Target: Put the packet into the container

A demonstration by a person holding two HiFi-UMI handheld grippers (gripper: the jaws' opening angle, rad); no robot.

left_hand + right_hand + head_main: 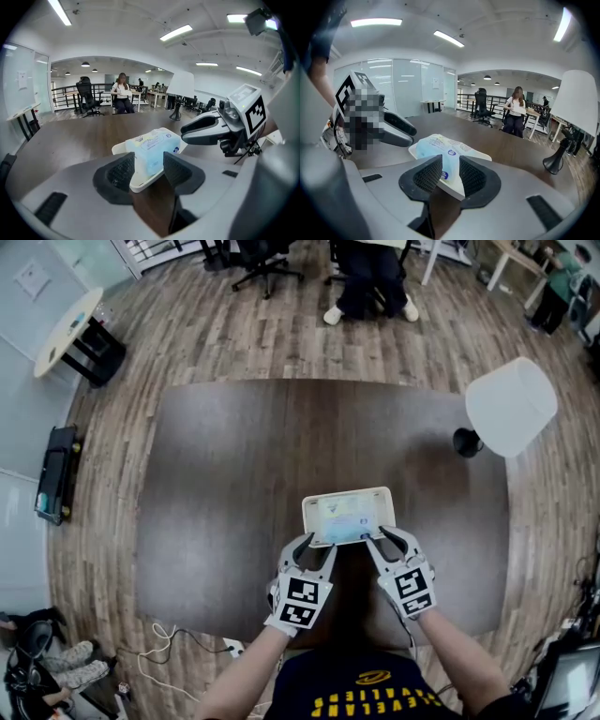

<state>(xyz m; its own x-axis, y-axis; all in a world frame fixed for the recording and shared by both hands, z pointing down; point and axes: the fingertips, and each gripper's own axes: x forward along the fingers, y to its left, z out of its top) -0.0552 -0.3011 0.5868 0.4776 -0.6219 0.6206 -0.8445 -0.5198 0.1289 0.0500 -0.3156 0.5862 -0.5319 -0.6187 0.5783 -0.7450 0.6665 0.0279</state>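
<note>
The packet [345, 518], pale blue and soft, lies inside the white container [309, 507], filling most of it. The container sits flat on the dark worktop [225, 474], near the edge closest to the person holding the tools. The left tongs [316, 549] stand at the container's near left corner. Their jaws are apart with that corner in the gap between them, not clamped on it. The right tongs [384, 542] stand at the container's near right corner in the same way, with the jaws apart, the rim and a bit of the packet showing between them, and no grip on either. The two pairs of tongs angle in toward the container from either side, each with its marker cube behind. Beyond the container and to its right a white lamp [511, 407] stands on the worktop. Farther beyond the container, past the worktop's far edge, a person [370, 277] sits on an office chair.
</note>
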